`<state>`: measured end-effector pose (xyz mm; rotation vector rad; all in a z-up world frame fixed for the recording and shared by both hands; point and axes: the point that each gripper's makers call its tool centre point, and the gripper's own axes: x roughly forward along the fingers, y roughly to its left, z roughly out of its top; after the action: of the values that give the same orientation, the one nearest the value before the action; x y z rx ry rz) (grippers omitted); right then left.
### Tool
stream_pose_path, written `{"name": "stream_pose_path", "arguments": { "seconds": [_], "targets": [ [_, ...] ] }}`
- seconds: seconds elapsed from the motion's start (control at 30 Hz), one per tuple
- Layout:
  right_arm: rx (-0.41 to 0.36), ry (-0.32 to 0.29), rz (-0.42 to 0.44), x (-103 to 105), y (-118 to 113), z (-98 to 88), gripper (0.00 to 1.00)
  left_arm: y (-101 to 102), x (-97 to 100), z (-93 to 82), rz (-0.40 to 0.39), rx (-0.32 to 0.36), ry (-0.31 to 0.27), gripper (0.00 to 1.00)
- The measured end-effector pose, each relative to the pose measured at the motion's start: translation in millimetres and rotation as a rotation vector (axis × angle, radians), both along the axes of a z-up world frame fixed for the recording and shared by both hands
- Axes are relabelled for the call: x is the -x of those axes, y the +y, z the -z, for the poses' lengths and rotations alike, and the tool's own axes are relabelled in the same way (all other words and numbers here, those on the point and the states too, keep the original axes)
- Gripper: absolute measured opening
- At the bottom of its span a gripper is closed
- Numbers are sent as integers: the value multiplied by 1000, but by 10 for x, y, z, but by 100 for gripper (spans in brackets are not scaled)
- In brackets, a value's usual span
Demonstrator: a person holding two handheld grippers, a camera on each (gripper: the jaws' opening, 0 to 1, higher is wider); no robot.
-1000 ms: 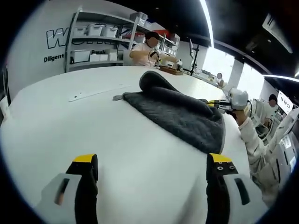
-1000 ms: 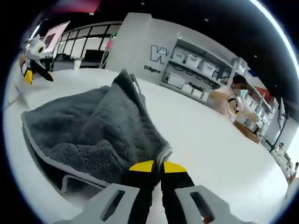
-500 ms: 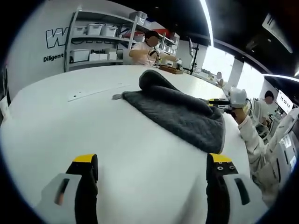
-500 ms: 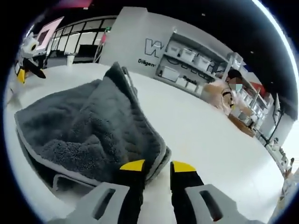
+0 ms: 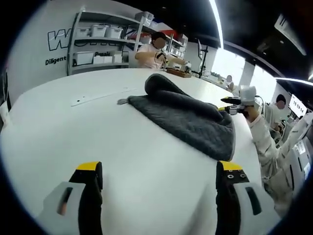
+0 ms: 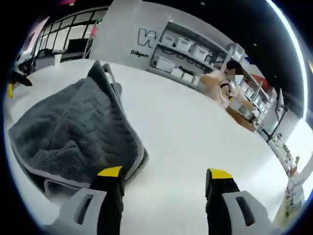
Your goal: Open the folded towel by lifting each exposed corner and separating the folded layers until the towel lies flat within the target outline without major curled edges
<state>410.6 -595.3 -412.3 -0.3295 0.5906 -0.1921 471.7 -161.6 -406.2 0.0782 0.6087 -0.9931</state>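
Right gripper view, towel beside spread right gripper

Grey, yellow-tipped grippers
The left gripper and right gripper are built with black jaws; a white sleeve is worn.

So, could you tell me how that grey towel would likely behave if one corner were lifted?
The grey towel would probably flop and drape: it already lies in soft folds with one raised hump. Its thick pile suggests some weight, so lower layers may drag along. The right gripper, jaws open beside its edge, should find the stitched edge easy to pinch.
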Motion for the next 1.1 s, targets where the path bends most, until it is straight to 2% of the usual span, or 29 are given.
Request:
{"name": "stream_pose_path", "arguments": {
  "seconds": [0.07, 0.13, 0.2, 0.33, 0.43, 0.5, 0.57, 0.7, 0.8, 0.9, 1.03, 1.1],
  "targets": [
    [-4, 10, 13, 33, -20, -17, 73, 7, 4, -1, 0, -1, 0, 95],
    [-13, -5, 14, 32, -21, -81, 80, 16, 6, 1, -3, -1, 2, 95],
    [-24, -13, 19, 23, -28, -147, 81, 22, 8, 2, -4, -1, 2, 95],
    [17, 0, 22, -13, -71, -285, 87, 18, 21, -1, 1, 0, 0, 95],
    [-8, 2, -24, -97, -4, -361, 94, 16, 29, 4, 0, 0, 0, 95],
    [-41, -10, -66, -165, 81, -417, 97, 21, 23, 2, -1, 0, -1, 95],
    [-42, -12, -83, -212, 119, -475, 99, 22, 19, -4, -1, 2, -2, 95],
    [-17, 6, -113, -280, 193, -523, 99, 23, 13, -7, 0, 2, -4, 95],
    [-29, 14, -150, -347, 280, -548, 99, 24, 13, -10, -1, 4, -5, 96],
    [-46, 12, -213, -448, 402, -554, 99, 26, 18, -15, -1, 3, -13, 96],
    [6, 17, -279, -578, 552, -584, 97, 22, 39, -10, 4, 2, -18, 96],
    [-24, 2, -346, -671, 697, -605, 97, 23, 46, -8, 2, 2, -18, 96]
  ]
}}
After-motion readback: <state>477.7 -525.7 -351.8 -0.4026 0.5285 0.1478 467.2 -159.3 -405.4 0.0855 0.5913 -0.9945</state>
